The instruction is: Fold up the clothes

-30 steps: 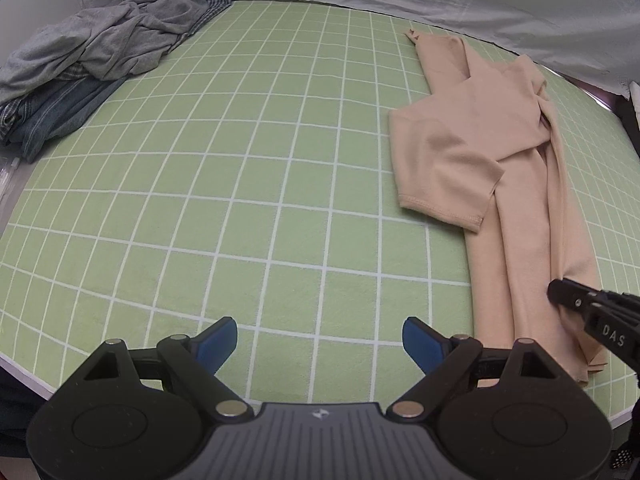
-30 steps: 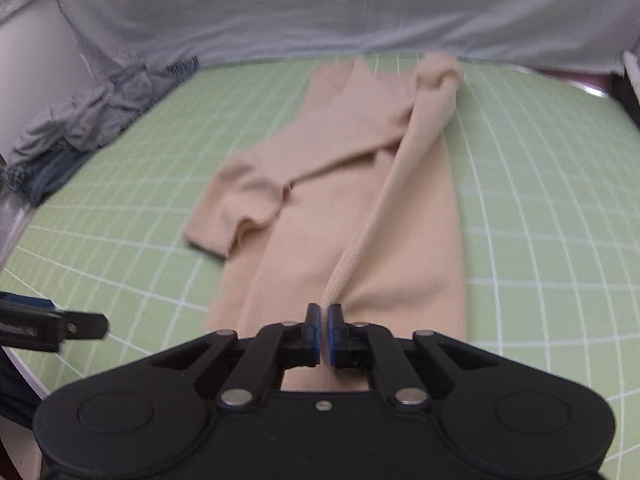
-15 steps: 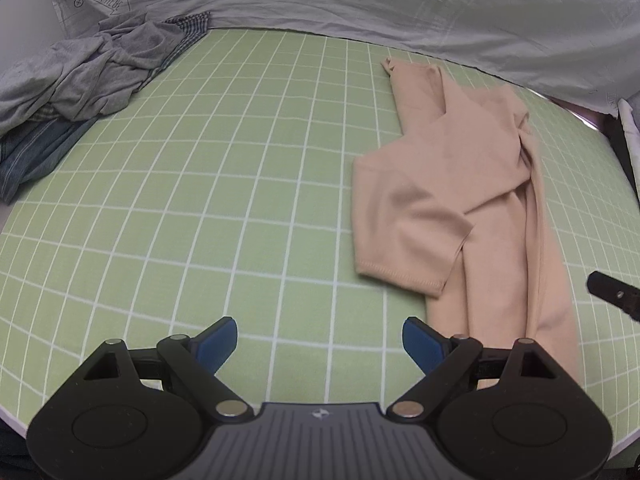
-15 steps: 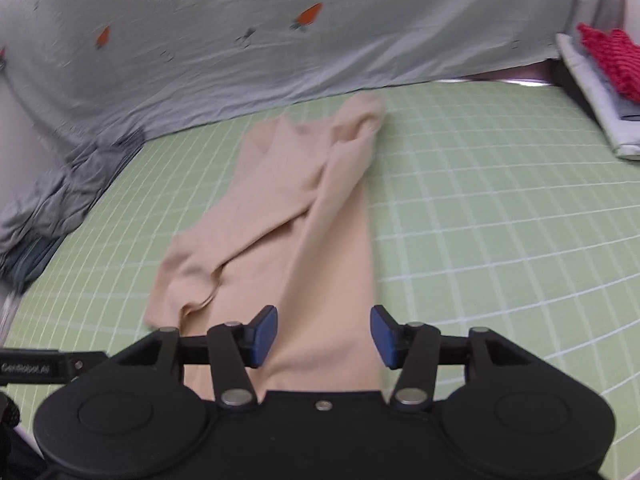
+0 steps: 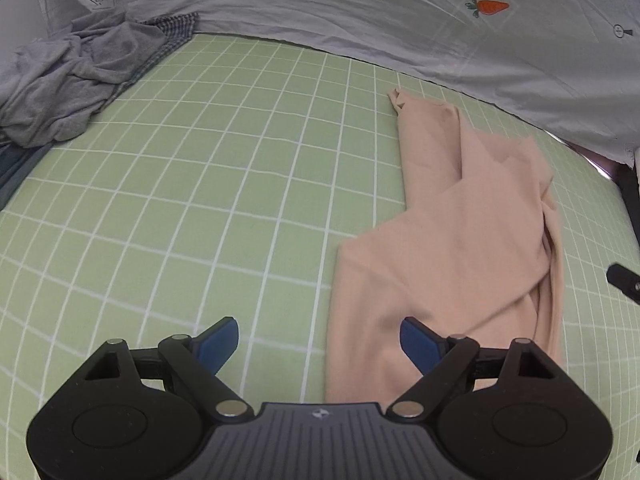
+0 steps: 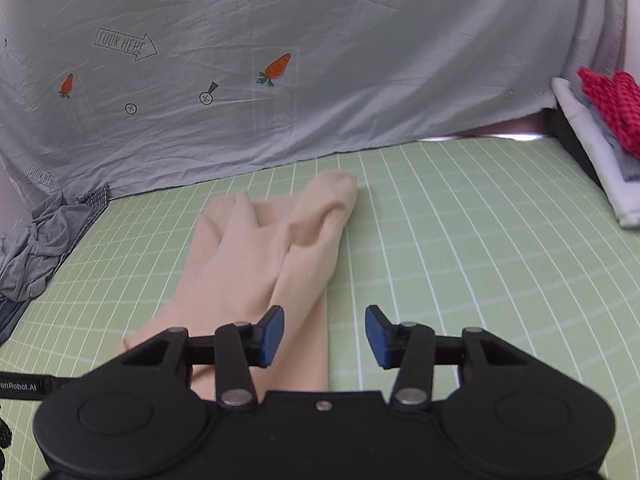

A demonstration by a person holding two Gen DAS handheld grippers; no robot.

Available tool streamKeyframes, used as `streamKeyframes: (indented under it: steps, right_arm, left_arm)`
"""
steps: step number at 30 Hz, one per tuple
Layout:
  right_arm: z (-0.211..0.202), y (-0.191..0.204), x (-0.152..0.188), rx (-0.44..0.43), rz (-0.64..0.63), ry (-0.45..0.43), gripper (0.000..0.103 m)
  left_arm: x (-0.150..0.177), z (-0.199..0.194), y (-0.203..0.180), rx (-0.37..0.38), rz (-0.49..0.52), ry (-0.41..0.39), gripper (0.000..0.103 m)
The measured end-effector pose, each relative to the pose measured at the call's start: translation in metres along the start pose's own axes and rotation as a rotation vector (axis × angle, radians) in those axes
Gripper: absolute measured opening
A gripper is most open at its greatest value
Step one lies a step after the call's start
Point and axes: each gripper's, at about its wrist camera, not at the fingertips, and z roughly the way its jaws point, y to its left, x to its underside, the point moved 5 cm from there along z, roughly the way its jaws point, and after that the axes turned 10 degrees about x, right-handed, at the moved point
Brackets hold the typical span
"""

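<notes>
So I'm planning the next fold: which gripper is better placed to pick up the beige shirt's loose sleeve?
Probably the left gripper: the beige knit shirt has its sleeve lying just ahead of those open fingers.

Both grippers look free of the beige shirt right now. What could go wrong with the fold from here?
1. The beige shirt lies bunched, a sleeve crossed over the body; folding without smoothing may lock in wrinkles.
2. The left gripper straddles the shirt's edge, so closing may pinch one layer only.
3. The right gripper, open and empty, sits mostly beside the hem over the green mat; closing here may miss the fabric.
</notes>
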Motion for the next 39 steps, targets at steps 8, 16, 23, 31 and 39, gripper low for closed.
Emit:
streamKeyframes:
  steps: [8,16,23,31,39]
  right_arm:
    - [0.076,0.030,-0.041,-0.063,-0.062,0.043,0.038]
    - [0.127,0.059,-0.046,-0.105,-0.136,0.110,0.032]
    - [0.122,0.046,-0.054,-0.119,-0.086,0.076,0.004]
    - [0.076,0.042,-0.095,-0.308,0.083,-0.045,0.004]
    - [0.105,0.063,-0.088,-0.245,0.088,0.032,0.050]
  left_arm:
    - [-0.028,0.044,-0.003,0.045,0.000,0.096,0.063]
    - [-0.031,0.051,-0.007,0.035,0.029,0.118,0.015]
    - [-0.039,0.037,0.007,0.072,-0.042,0.070,0.006]
    - [-0.087,-0.046,0.033,0.099,-0.068,-0.147,0.006]
    - [-0.082,-0.013,0.095,-0.099,-0.191,-0.109,0.023]
